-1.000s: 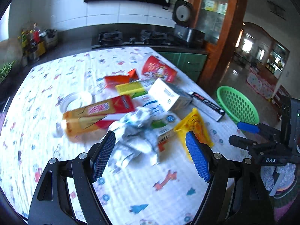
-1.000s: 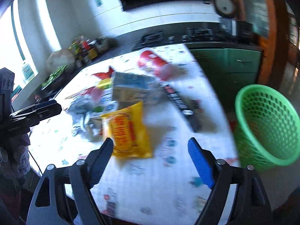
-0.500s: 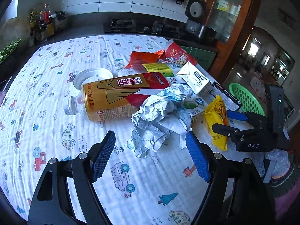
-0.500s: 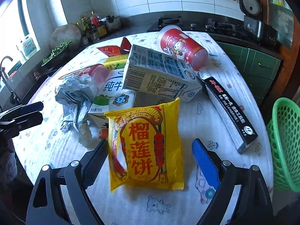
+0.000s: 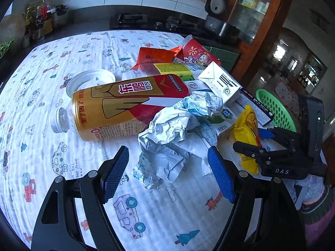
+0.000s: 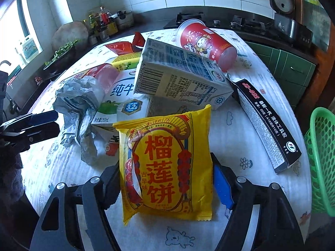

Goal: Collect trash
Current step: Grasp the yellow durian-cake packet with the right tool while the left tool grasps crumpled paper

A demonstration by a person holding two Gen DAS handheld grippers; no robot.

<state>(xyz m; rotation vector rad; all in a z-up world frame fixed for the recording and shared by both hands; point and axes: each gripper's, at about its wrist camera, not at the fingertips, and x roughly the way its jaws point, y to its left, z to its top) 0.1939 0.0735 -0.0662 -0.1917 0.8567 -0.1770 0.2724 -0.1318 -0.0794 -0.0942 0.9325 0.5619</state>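
On the bench [image 5: 62, 58], your trash lies heaped beside the basket [image 6: 320, 159]. Your right gripper [image 6: 165, 179] tilts down, its fingers just closing around the yellow packet [image 6: 167, 159]. Your left gripper [image 5: 167, 173] tilts down, fingers spread, straddling the crumpled paper [image 5: 173, 133].

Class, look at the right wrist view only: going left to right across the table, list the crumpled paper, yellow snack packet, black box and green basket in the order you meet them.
Crumpled paper → yellow snack packet → black box → green basket.
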